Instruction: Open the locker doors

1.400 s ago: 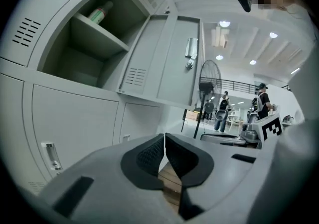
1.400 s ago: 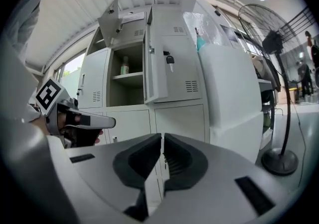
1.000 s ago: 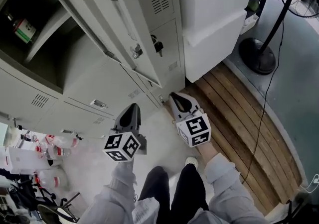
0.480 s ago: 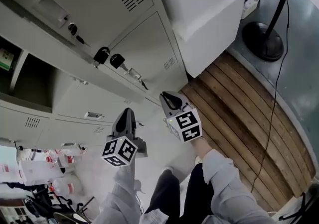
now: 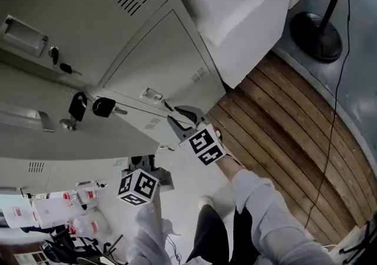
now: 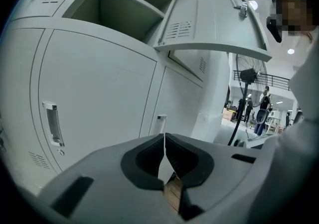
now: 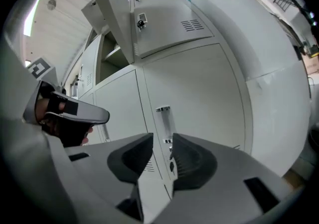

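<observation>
Two grippers: left gripper [image 6: 164, 137], right gripper [image 7: 162, 139]. Two black key fobs [image 5: 77, 106]. One fan base [image 5: 318, 34]. One wooden platform [image 5: 283, 134].

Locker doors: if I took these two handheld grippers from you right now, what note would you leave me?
Left gripper: shut, empty.
Right gripper: jaws have just been opening, nothing between them, aimed at the metal handle of the lower right grey steel locker door.
Done: upper grey steel locker door stands swung open.
Left: both lower doors are closed. Probably grip that handle and pull, then do the lower left door.
</observation>
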`<state>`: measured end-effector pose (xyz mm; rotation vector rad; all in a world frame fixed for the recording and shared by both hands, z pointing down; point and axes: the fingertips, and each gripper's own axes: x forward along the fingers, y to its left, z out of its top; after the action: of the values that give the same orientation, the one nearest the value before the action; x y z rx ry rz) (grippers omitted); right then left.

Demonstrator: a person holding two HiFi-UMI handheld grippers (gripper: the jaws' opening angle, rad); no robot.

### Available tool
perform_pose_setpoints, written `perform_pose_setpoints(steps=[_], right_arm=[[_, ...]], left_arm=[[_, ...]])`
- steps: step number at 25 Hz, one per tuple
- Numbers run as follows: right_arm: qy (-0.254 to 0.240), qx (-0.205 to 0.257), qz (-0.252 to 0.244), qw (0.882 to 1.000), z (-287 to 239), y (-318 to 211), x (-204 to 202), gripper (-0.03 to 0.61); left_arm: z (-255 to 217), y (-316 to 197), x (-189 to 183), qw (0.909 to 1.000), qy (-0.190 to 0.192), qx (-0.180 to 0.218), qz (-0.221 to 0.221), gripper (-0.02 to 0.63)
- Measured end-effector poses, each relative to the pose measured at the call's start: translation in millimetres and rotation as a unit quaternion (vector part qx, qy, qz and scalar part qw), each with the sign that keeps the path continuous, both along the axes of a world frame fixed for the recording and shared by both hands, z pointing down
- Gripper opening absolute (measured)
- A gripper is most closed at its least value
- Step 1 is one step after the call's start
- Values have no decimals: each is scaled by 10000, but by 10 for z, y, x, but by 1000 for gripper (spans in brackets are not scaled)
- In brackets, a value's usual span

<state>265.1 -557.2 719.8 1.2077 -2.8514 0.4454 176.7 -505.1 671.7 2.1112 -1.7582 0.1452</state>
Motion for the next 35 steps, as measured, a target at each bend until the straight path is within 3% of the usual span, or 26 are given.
perform_pose_setpoints(steps=[4,16,26,35], right_arm=[[-6,-9,-145,9999,-26,-204,-204,123],[759,376,-574,9948,33,-539,-731,123],[1026,537,-803,9900,-31,-663,-904,132],[968,624,-630,9913,-27,-456,-733,130]], left_arm=[[-25,-15,-144,9999,-72,-28,-95,14],[35,36,-366,9996,-120,-196,-167,14],[103,127,-561,9990,-97,-304,-301,14],[138,164,-451,9995,-49,-291,-152,14]])
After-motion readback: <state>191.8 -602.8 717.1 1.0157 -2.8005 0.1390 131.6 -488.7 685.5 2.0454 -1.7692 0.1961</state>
